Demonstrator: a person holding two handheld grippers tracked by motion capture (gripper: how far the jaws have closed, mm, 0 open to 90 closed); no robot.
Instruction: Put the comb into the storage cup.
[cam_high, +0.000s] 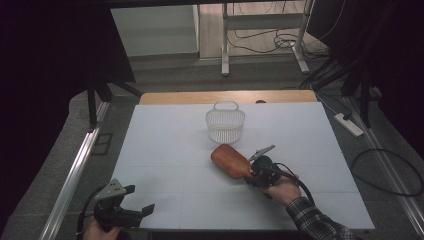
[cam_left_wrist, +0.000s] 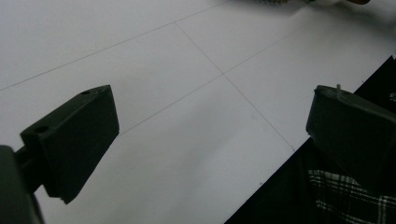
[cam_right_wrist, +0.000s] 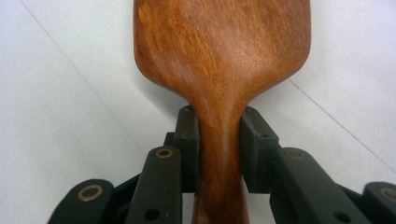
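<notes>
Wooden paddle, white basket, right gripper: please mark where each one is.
Wooden paddle (cam_right_wrist: 224, 51), right gripper view, on its broad blade.
White basket (cam_high: 225, 127), high view, on its mesh wall.
Right gripper (cam_right_wrist: 219, 140), right gripper view, between its fingertips.

On the table (cam_high: 165, 165), the white basket (cam_high: 225, 125) stands just beyond the wooden paddle (cam_high: 231, 161).

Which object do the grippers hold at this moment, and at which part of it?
The right gripper is shut on the neck of the wooden paddle, just below its wide head. The left gripper is open and holds nothing.
</notes>
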